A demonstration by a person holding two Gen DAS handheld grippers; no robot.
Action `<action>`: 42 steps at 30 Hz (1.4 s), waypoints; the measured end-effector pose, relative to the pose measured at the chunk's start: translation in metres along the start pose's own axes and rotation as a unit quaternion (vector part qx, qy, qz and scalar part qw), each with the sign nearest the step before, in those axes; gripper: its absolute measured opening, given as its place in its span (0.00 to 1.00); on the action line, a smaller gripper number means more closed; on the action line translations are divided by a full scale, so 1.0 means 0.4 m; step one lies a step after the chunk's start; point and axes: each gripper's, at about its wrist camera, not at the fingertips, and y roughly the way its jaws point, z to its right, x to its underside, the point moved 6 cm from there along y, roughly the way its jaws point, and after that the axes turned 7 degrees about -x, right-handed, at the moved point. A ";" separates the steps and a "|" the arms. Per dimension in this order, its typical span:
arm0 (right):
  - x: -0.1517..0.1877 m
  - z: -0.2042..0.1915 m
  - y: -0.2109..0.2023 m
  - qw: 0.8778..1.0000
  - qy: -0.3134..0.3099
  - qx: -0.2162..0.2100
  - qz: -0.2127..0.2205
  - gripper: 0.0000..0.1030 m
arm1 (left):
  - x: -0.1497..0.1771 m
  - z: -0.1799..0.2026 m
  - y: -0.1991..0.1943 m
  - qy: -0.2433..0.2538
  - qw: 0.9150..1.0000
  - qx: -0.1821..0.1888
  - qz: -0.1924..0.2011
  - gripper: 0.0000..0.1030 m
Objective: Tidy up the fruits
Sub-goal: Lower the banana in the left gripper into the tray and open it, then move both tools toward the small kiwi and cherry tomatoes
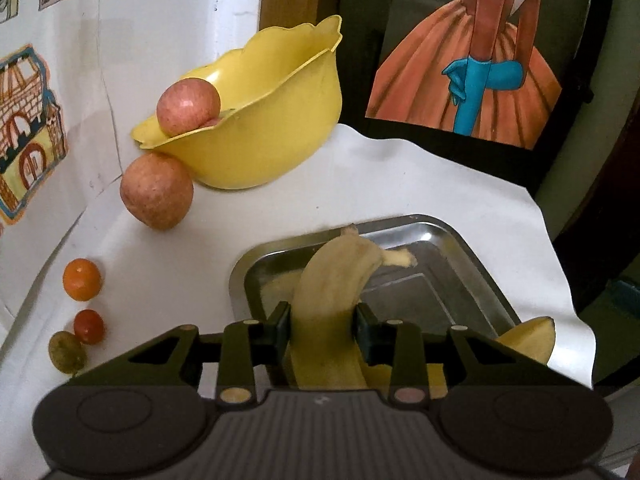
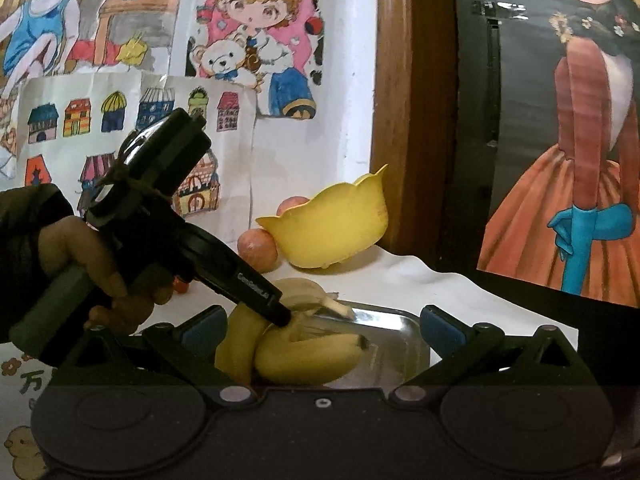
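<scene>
Both hand-held grippers: left [image 1: 322, 326] clamps banana [image 1: 336, 280], hiding tray [image 1: 440, 232]; right [image 2: 322, 326] gapes.

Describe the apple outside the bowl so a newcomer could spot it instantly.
Find the yellow scalloped bowl at the back of the white table, near the wall drawings. The apple sits on the table against the bowl's lower left side. Unlike the other apple, it is not in the bowl.

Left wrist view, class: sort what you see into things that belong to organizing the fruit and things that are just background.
Belong: banana held in the left tongs, metal tray, yellow bowl, apples, small tomatoes.
Background: wall drawings, dress painting, white table cover.
</scene>
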 end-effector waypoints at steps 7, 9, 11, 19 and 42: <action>-0.027 -0.014 0.021 1.000 -0.014 0.000 -0.009 0.99 | 0.002 -0.030 -0.021 -0.026 0.999 0.010 0.017 0.50; -0.033 -0.021 0.018 1.000 -0.014 0.001 -0.010 0.99 | 0.004 -0.040 -0.038 -0.034 0.999 0.011 0.026 0.54; -0.041 -0.032 0.014 1.000 -0.015 0.001 -0.008 0.99 | 0.005 -0.053 -0.067 -0.042 0.998 0.007 0.040 0.63; -0.090 -0.117 -0.011 0.999 -0.030 -0.014 0.002 0.99 | 0.026 -0.147 -0.212 -0.066 0.990 -0.050 0.115 0.95; -0.172 -0.296 0.235 0.990 -0.060 -0.084 -0.097 0.99 | 0.180 -0.400 -0.276 -0.065 0.980 -0.134 0.128 0.99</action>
